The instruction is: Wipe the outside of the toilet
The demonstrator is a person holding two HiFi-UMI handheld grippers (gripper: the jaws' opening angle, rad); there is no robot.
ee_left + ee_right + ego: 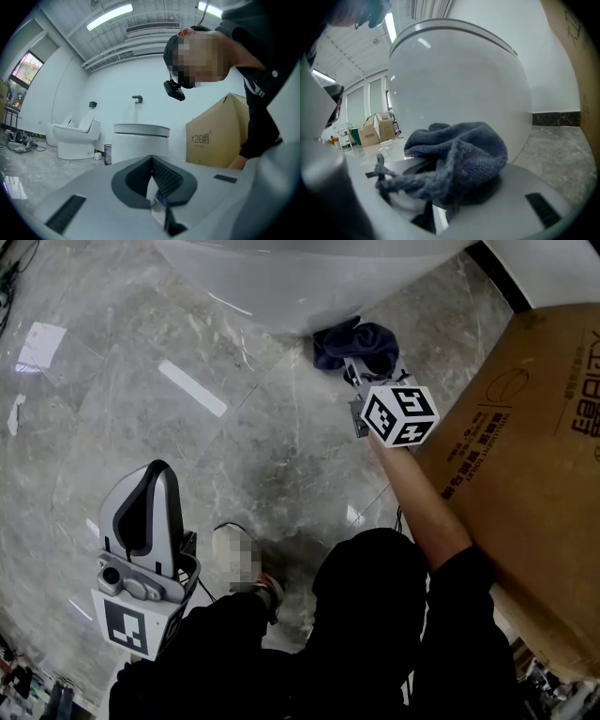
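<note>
grey marble floor [112, 390] — glossy — white toilet [454, 79], cardboard box [525, 456] beside.

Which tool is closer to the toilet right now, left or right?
Right. The right tool holds the blue cloth right at the toilet, low on its outside. The left tool is back beside the person's leg, well clear of it.

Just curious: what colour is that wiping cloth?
Dark blue-grey cloth; right gripper view shows it best.
</note>
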